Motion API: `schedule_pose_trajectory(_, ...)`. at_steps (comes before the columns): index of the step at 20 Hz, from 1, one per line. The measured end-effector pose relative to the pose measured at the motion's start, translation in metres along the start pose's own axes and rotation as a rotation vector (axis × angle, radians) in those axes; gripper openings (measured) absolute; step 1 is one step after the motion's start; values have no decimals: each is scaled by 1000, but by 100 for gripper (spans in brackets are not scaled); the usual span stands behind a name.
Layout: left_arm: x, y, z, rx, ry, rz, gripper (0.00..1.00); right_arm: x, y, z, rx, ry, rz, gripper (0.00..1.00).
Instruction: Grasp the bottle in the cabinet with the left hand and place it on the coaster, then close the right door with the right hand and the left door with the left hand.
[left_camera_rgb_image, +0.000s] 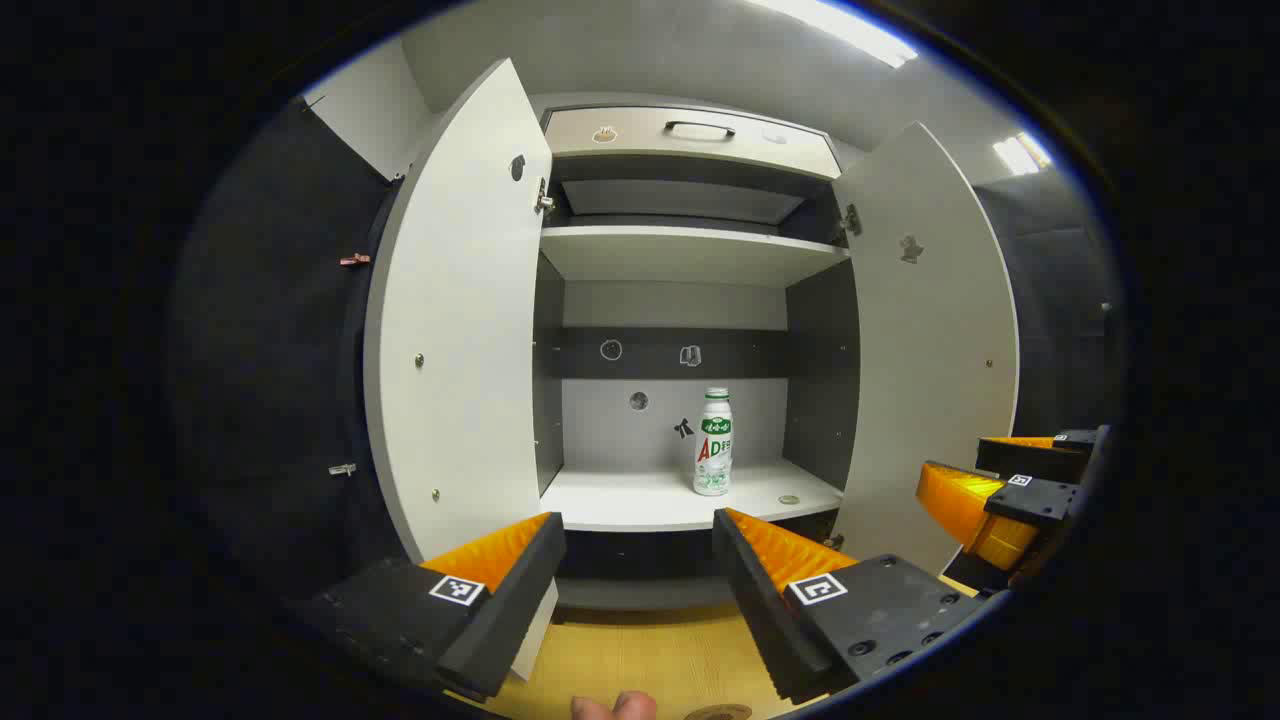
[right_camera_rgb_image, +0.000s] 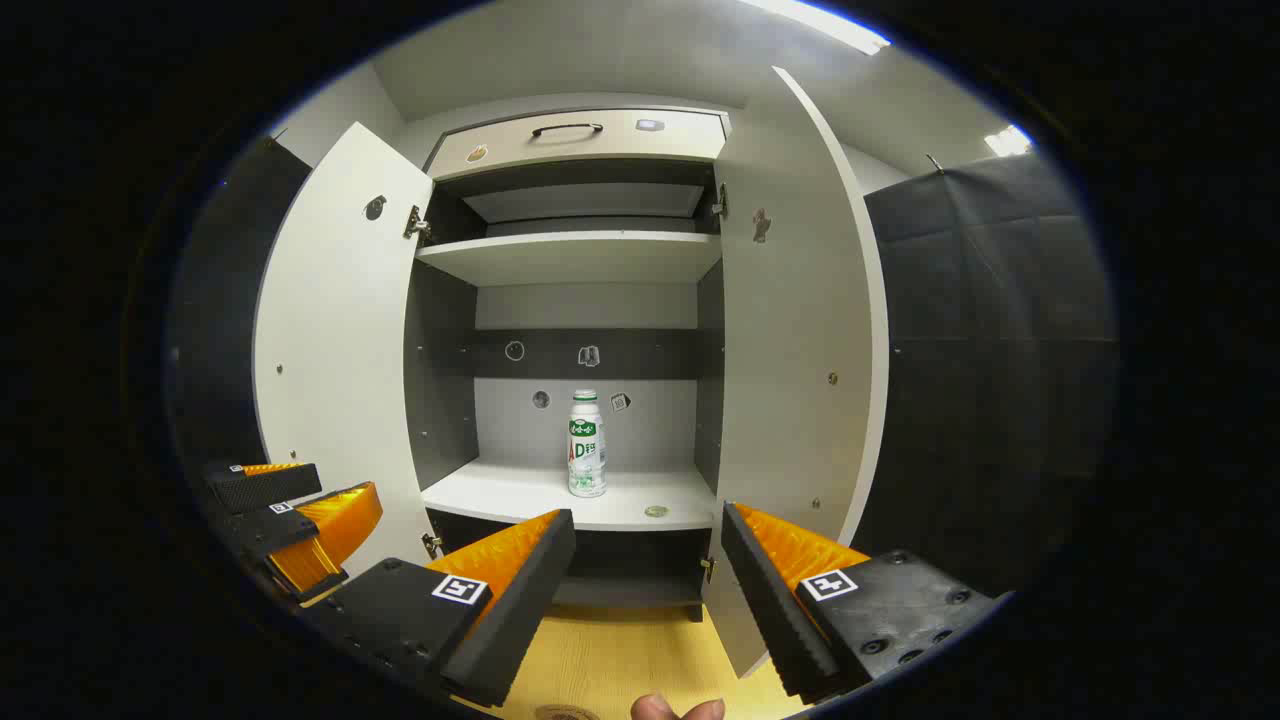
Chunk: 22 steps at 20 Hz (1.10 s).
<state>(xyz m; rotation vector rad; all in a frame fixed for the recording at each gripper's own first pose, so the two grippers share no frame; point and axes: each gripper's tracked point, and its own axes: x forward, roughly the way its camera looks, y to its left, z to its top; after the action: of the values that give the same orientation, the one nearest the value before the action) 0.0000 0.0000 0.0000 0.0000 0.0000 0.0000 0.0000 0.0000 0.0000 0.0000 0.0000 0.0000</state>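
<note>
White plastic bottle with green label (left_camera_rgb_image: 713, 443): upright on the white cabinet shelf (left_camera_rgb_image: 640, 500), straight ahead beyond the left gripper (left_camera_rgb_image: 640, 560), whose jaws gape empty.

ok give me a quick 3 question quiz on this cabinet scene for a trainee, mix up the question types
1. True or false: the bottle stands upright on the lower shelf of the cabinet.
2. Multiple choice: how do the cabinet doors stand? A) both shut B) left door open, right door shut C) both open
3. Fill in: the left gripper and the right gripper are both ____, holding nothing.

Key
1. True. It stands near the back wall, with a small round disc on the shelf beside it.
2. C. Both doors are swung wide.
3. Open. Each pair of fingers stands apart in front of the cabinet, short of the shelf.
</note>
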Motion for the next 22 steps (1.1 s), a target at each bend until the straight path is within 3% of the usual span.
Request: schedule_pose_trajectory(22, 34, -26, 11, 7, -19, -50, 94, 7, -17, 19, 15, -49, -17, 98)
